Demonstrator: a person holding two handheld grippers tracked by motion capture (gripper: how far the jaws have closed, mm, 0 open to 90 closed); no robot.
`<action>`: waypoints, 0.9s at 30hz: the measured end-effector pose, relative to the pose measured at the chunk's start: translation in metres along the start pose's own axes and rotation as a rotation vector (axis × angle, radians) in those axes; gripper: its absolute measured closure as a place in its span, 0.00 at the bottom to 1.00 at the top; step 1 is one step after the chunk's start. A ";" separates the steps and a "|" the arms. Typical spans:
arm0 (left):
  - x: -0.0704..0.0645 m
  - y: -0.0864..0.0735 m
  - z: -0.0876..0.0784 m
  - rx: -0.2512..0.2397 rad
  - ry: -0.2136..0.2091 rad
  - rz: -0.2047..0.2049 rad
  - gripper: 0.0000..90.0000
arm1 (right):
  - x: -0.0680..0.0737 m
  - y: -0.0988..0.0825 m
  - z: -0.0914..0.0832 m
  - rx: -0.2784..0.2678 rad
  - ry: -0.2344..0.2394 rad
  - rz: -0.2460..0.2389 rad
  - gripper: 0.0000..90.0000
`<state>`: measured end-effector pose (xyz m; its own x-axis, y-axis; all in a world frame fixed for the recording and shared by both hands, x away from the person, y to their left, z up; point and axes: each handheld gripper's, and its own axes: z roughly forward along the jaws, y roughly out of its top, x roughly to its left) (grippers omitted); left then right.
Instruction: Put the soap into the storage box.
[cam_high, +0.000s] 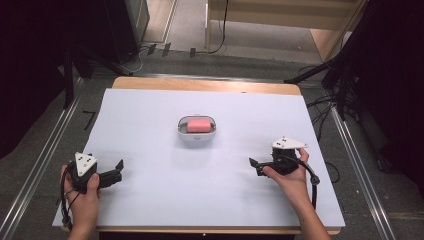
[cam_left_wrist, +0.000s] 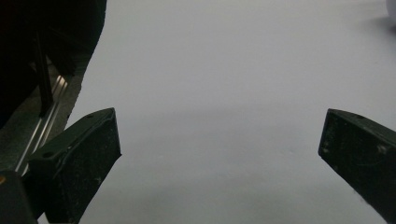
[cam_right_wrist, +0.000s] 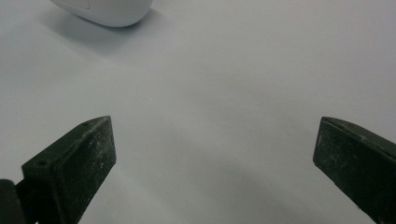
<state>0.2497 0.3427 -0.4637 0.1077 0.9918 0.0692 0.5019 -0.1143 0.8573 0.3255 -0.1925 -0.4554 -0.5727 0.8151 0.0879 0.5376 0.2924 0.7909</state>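
Note:
A small white oval dish (cam_high: 197, 132) holding a pink block (cam_high: 198, 124) sits in the middle of the white table sheet (cam_high: 150, 195). My left gripper (cam_high: 118, 170) rests near the front left edge, held by a hand, jaws wide apart with nothing between them; in the left gripper view its midpoint (cam_left_wrist: 219, 144) lies over bare sheet. My right gripper (cam_high: 254, 166) is at the front right, also open and empty, pointing left. In the right gripper view (cam_right_wrist: 215, 144) the dish's white wall (cam_right_wrist: 109, 11) shows at the top left.
The table's wooden rim (cam_high: 205, 84) shows at the back. Metal rails (cam_high: 40, 155) run along both sides on the grey floor. Cables and black stand legs (cam_high: 325, 75) lie beyond the back right corner. A dark stand (cam_left_wrist: 42, 70) appears left of the sheet.

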 end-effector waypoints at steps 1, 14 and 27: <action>0.000 0.000 0.000 0.000 0.000 0.000 0.00 | -0.001 -0.002 -0.001 0.001 0.001 0.004 0.00; 0.000 0.000 0.000 0.000 0.001 0.000 0.00 | -0.008 -0.021 -0.015 -0.013 -0.027 0.050 0.00; -0.001 0.000 0.000 0.001 0.003 0.004 0.00 | -0.014 -0.041 -0.033 -0.022 -0.066 0.081 0.00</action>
<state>0.2495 0.3421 -0.4637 0.1072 0.9915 0.0738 0.5023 -0.1181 0.8566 0.2914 -0.2327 -0.4688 -0.4855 0.8670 0.1122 0.5662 0.2141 0.7960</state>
